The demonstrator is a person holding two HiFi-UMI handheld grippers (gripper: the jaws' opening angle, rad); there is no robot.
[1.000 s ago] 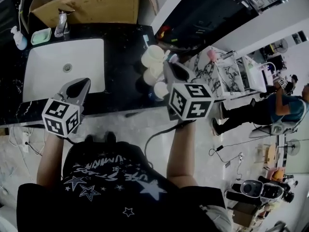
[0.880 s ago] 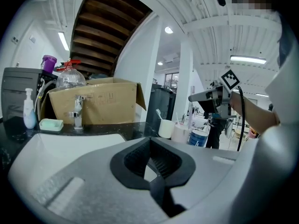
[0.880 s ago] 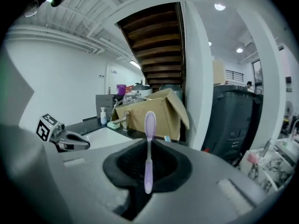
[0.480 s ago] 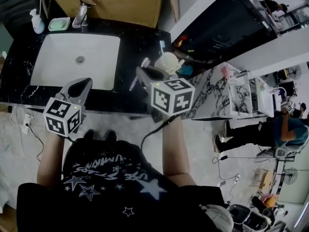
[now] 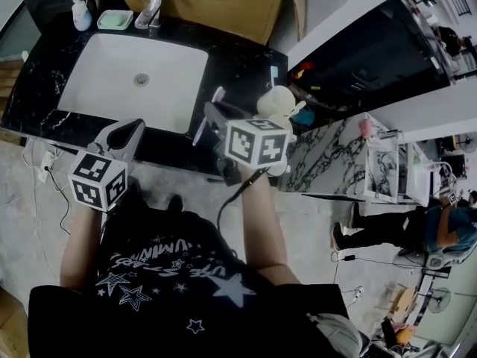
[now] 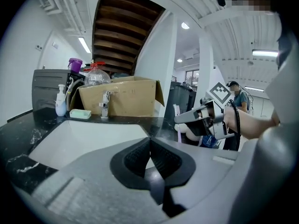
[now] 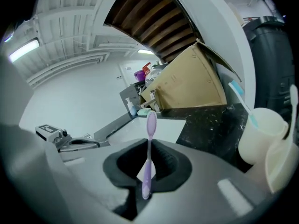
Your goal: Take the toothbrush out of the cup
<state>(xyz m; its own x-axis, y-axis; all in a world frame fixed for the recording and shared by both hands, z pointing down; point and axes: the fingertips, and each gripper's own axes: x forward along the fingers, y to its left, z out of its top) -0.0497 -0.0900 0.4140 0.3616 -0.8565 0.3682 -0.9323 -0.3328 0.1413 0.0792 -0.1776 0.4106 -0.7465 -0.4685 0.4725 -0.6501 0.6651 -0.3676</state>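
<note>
A purple toothbrush (image 7: 150,129) stands upright between the pads of my right gripper (image 7: 148,158), which is shut on its handle. In the head view that gripper (image 5: 214,118) hangs over the black counter (image 5: 240,64) between sink and cups, and the toothbrush (image 5: 210,107) slants out to its left. A cream cup (image 7: 261,130) with a blue-tipped brush (image 7: 239,96) in it stands to the right; in the head view the cream cups (image 5: 277,100) sit just beyond the marker cube. My left gripper (image 5: 124,135) is shut and empty at the counter's front edge.
A white sink (image 5: 130,80) fills the counter's left half, with a faucet (image 5: 150,10), a soap dish (image 5: 115,19) and a soap bottle (image 5: 79,11) behind it. A cardboard box (image 5: 223,2) stands at the back. A person (image 5: 440,230) is far off to the right.
My right gripper has swung left and down, away from the cups toward the sink, carrying the purple toothbrush. The left gripper has shifted only slightly.
</note>
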